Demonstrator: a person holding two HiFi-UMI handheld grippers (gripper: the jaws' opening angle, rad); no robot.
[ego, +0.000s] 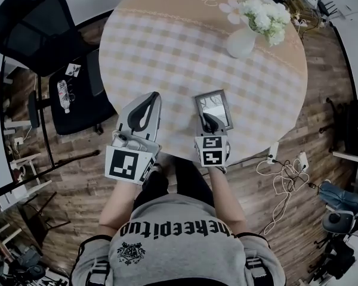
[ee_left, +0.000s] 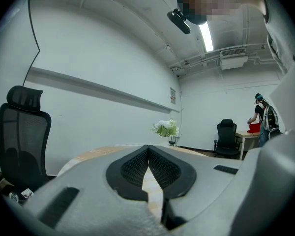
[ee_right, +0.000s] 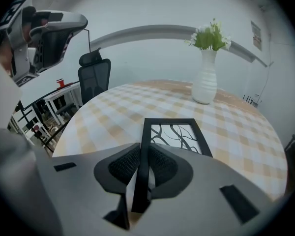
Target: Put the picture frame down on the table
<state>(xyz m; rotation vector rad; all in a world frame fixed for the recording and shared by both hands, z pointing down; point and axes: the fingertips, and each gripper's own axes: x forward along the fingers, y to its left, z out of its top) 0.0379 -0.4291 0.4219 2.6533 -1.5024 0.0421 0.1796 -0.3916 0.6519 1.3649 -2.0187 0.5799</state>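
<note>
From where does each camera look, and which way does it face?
Head view: on the person's head, facing steeply down at the round table; the sweatshirt, left tool and right tool show.
Left gripper view: on the left tool, looking along its shut, empty jaws across the table to a wall.
Right gripper view: on the right tool, looking along jaws shut on the picture frame.
Shared: all three show the vase of flowers.

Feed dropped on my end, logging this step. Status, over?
Left gripper shut, empty. Right gripper shut on picture frame edge. Frame low over table, contact unclear. Vase far side, well apart.
</note>
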